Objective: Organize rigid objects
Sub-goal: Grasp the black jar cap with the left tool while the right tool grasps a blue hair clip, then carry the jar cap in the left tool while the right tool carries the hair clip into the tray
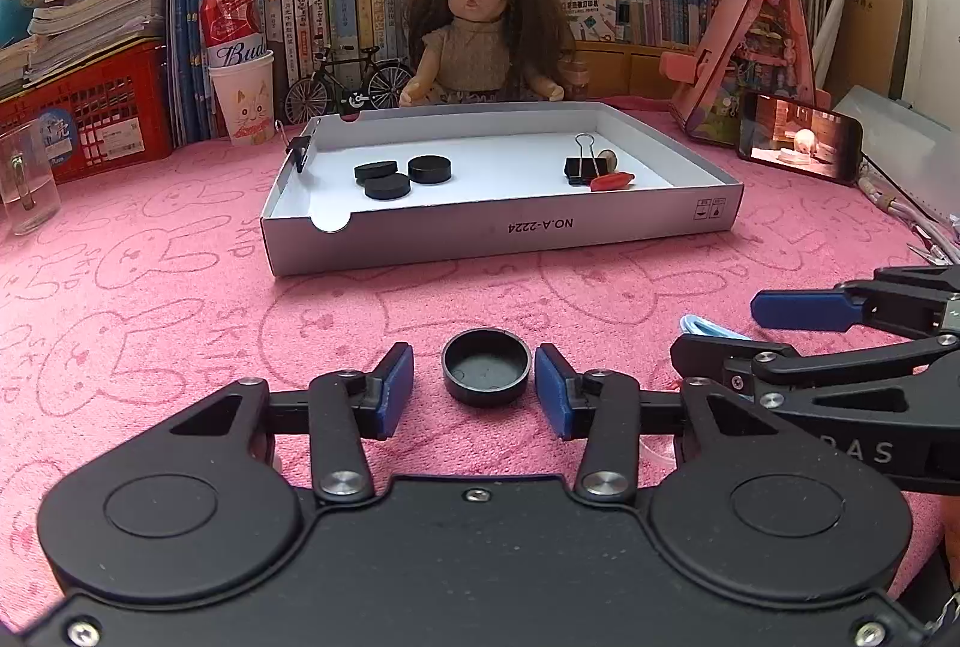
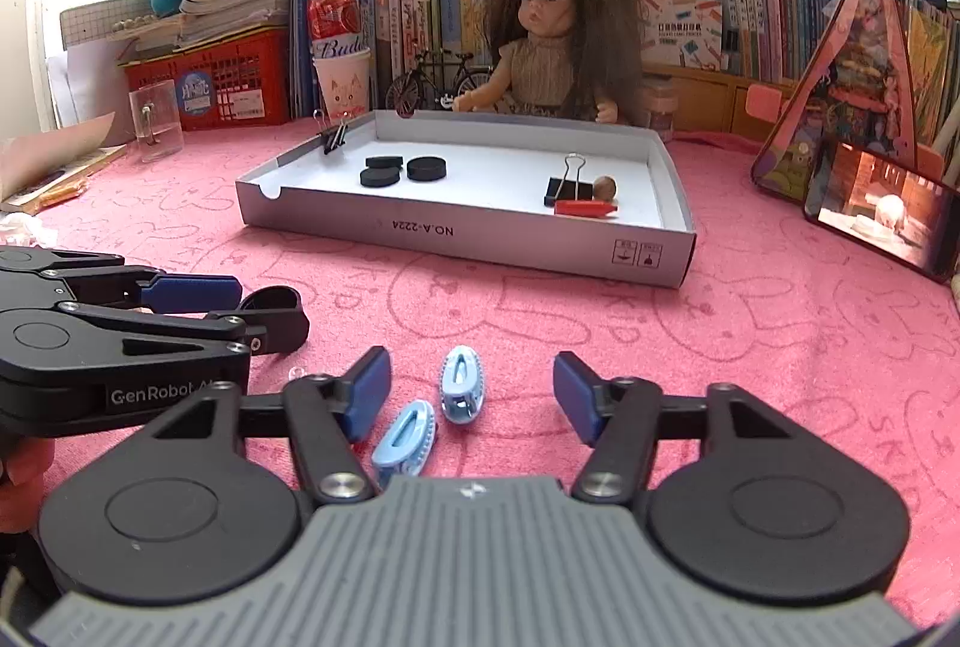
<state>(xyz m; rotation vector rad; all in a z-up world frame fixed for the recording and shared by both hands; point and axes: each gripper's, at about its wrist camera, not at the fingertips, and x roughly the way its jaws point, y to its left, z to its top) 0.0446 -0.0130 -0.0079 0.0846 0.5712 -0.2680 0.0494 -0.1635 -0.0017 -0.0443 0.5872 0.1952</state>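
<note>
A black round cap (image 1: 486, 374) lies open side up on the pink cloth between the fingers of my left gripper (image 1: 473, 356). The right pad (image 1: 549, 389) is at the cap's edge, the left pad stands apart from it, so the gripper is open. My right gripper (image 2: 471, 365) is open around a light-blue clip (image 2: 463, 392); a second light-blue clip (image 2: 405, 437) lies nearer its left finger. Neither pad touches them. The white cardboard tray (image 1: 420, 242) ahead holds three black discs (image 1: 387, 185), a black binder clip (image 1: 579, 167) and a red piece (image 1: 612, 180).
Another binder clip (image 1: 298, 149) grips the tray's left rim. Behind the tray sit a doll (image 1: 480, 41), a model bicycle (image 1: 348, 86) and a paper cup with a can (image 1: 243, 98). A glass mug (image 1: 27, 179) stands left, a phone (image 1: 798, 144) right.
</note>
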